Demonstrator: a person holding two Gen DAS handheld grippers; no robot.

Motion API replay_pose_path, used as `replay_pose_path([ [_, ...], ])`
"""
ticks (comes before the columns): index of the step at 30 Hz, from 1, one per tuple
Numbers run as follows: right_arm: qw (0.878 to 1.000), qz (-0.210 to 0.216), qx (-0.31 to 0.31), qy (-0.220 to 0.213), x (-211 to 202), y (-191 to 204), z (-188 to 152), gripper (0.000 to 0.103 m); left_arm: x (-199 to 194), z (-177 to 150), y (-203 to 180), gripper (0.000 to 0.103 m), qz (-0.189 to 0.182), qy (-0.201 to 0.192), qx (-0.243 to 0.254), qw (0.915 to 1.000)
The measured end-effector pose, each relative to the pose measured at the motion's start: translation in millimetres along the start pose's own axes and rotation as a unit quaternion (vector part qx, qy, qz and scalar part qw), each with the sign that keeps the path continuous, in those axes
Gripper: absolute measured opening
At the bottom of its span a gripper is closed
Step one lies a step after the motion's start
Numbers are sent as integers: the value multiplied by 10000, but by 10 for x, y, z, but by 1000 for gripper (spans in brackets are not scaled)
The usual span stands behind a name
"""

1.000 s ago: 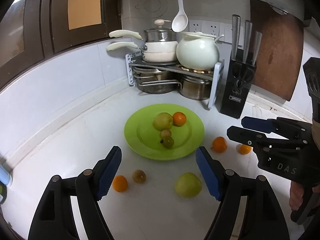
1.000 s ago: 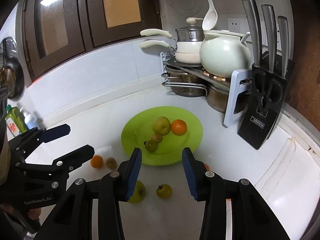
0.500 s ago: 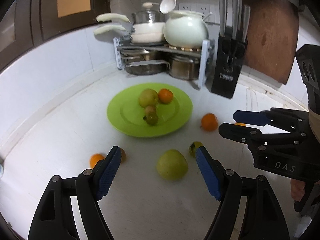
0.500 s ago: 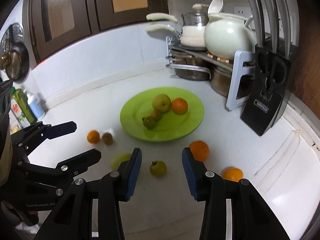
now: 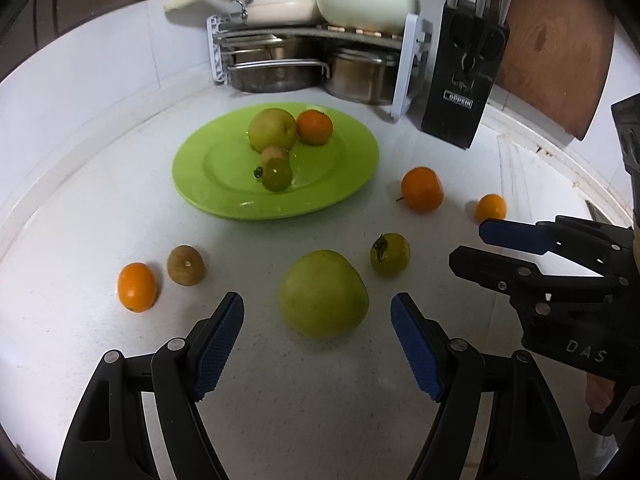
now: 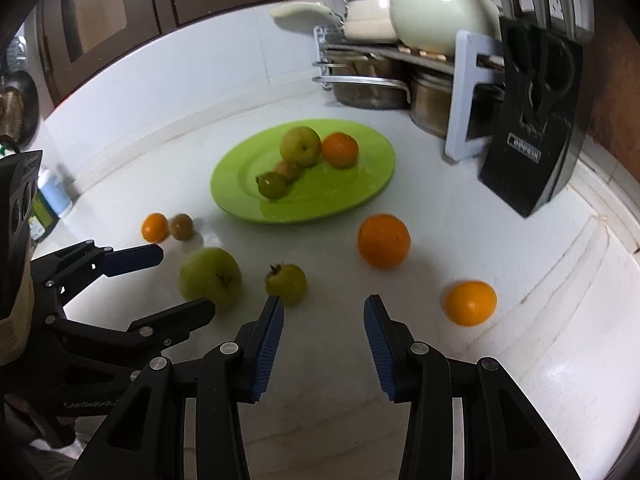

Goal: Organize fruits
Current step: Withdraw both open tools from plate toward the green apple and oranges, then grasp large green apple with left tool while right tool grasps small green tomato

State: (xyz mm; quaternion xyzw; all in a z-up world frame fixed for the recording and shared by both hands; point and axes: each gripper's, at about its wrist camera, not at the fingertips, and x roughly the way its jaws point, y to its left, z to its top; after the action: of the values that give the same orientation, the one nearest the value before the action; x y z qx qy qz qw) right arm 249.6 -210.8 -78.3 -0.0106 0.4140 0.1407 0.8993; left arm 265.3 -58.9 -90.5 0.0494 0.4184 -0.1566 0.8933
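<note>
Left gripper (image 5: 318, 346): jaws open, nothing between the pads
Apple (image 5: 323, 293): on the counter (image 5: 80, 220), just ahead of the open jaws
Plate (image 5: 224, 196): holds four fruits
Loose fruit: tomato (image 5: 390, 254), kiwi (image 5: 186, 265), three oranges
Right gripper (image 5: 472, 248): at right edge, empty

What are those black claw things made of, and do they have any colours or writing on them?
Each is a black plastic frame with silver rivets and two long fingers faced with ribbed blue pads. The left gripper shows faint lettering on its body in the right view; the right gripper bears pale letters, "DAS", in the left view. No cables show.
</note>
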Motion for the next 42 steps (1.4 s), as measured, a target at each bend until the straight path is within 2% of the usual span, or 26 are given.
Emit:
replay_pose_path([
  [4, 9999, -48, 48, 76, 45, -47, -31, 43, 89, 26, -36, 76, 60, 28, 122, 9999],
  [9, 9998, -53, 113, 136, 88, -84, -47, 43, 175, 45, -41, 69, 67, 105, 183, 9998],
  [17, 9998, 19, 47, 192, 153, -28, -17, 43, 263, 52, -3, 50, -89, 205, 97, 9997],
  [24, 9997, 106, -8, 197, 185, 20, 19, 43, 228, 41, 0, 50, -105, 167, 43, 9998],
  [32, 9993, 280, -108, 235, 293, 113, 111, 43, 63, 69, 106, 50, 222, 4, -78, 9997],
  [42, 9983, 290, -332, 379, 459, 235, 173, 43, 67, 20, 191, 50, 395, 73, -206, 9990],
])
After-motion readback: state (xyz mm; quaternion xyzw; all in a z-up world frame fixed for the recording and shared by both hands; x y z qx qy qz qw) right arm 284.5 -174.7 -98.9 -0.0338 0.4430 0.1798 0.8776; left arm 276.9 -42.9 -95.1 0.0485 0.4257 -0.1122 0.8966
